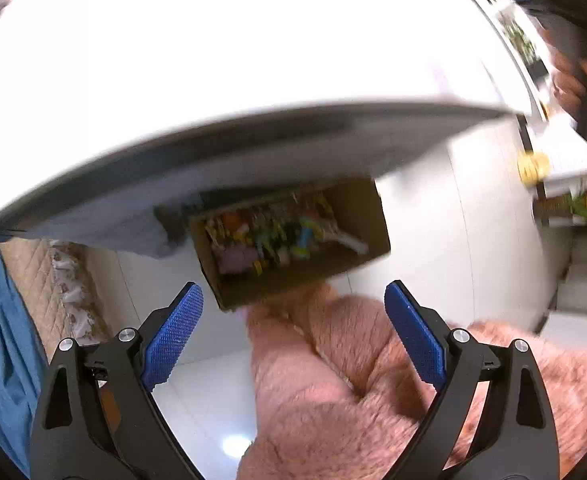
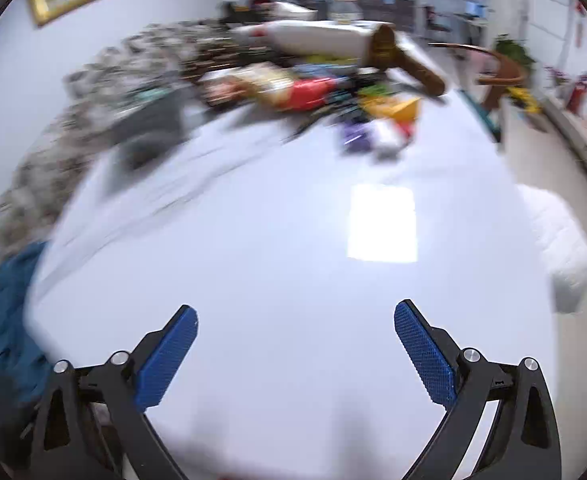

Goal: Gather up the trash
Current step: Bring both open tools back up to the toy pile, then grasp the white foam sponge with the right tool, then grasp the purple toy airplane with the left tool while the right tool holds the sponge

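In the left wrist view a brown cardboard box (image 1: 293,236) with colourful wrappers inside sits on the floor under the edge of a white table (image 1: 233,60). My left gripper (image 1: 293,300) is open and empty, held off the table edge above the box and my pink fleece-clad legs (image 1: 333,380). In the right wrist view a blurred pile of colourful trash (image 2: 313,92) lies at the far side of the white tabletop (image 2: 273,260). My right gripper (image 2: 295,320) is open and empty, well short of the pile.
A white wad of tissue (image 2: 561,248) lies at the table's right edge. A brown tube and a white roll (image 2: 389,48) rest behind the trash. Blue cloth (image 2: 1,320) hangs at the left edge. A dark grey item (image 2: 149,128) lies left of the pile.
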Demonstrator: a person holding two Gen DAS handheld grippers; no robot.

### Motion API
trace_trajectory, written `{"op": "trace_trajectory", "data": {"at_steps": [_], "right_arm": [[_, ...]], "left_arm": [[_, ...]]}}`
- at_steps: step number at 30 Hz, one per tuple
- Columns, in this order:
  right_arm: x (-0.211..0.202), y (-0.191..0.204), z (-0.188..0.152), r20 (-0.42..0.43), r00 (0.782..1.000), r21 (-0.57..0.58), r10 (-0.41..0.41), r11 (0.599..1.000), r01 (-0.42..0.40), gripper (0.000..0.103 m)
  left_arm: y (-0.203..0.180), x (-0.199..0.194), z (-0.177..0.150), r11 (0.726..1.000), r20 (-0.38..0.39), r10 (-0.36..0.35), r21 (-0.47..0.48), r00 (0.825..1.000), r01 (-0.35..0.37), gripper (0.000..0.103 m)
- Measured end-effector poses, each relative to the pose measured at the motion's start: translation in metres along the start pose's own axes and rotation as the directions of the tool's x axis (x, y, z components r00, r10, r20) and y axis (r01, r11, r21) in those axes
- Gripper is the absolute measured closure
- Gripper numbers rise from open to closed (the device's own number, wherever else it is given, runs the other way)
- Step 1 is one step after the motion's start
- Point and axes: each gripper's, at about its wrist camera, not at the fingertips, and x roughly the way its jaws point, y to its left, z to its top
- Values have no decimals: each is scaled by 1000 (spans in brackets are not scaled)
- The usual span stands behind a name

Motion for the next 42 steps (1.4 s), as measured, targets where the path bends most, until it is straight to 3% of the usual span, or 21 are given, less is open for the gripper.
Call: {"op": "trace_trajectory", "data": {"at_steps": [3, 8, 10, 11, 16, 17, 18, 19, 24, 29, 32, 38, 42], "right_arm": [[43, -20, 49, 7, 996, 3, -88, 996, 88, 23], [92, -35, 94, -33, 991, 2, -126, 992, 127, 25], [112, -42, 107, -78, 989, -13, -128, 992, 128, 36], [120, -45, 112, -98, 985, -17, -141, 990, 140, 48], [137, -60, 123, -129, 990, 7, -60, 998, 61, 50], [136, -60, 123, -126, 991, 0, -53, 999, 54, 55], [135, -60, 122, -124, 991, -7, -44, 999, 43, 67], [132, -61, 119, -129, 991, 3, -16, 1000, 17, 71], [98, -64, 74, -145, 983, 43, 110, 994, -105, 72], [30, -69, 11, -89, 965, 131, 248, 963, -235, 72], [-1, -82, -15, -35, 958, 208, 283, 940, -270, 72], [-55, -101, -61, 52, 975, 275, 216, 936, -221, 71], [-75, -116, -85, 46, 978, 295, 205, 932, -209, 70]], "left_arm": [[4, -2, 8, 997, 15, 13, -77, 1000, -12, 13], [9, 1, 17, 980, 28, -63, -188, 998, 67, 13], [8, 1, 18, 973, 35, -78, -214, 996, 84, 13], [6, 1, 19, 970, 37, -89, -225, 995, 95, 13], [1, 2, 27, 960, 39, -115, -251, 993, 121, 13], [0, 1, 29, 961, 38, -115, -250, 993, 121, 13], [0, 1, 31, 962, 38, -112, -246, 993, 118, 13], [-1, 1, 34, 963, 37, -110, -241, 993, 116, 13], [-17, -17, 61, 975, 81, -121, -176, 989, 134, 13], [-43, -29, 126, 996, 156, -64, -47, 986, 72, 13], [-70, -26, 190, 998, 259, 2, 57, 966, -17, 13], [-118, 18, 330, 981, 310, 93, 135, 946, -140, 13], [-144, 36, 391, 975, 326, 108, 152, 939, -165, 13]]}}
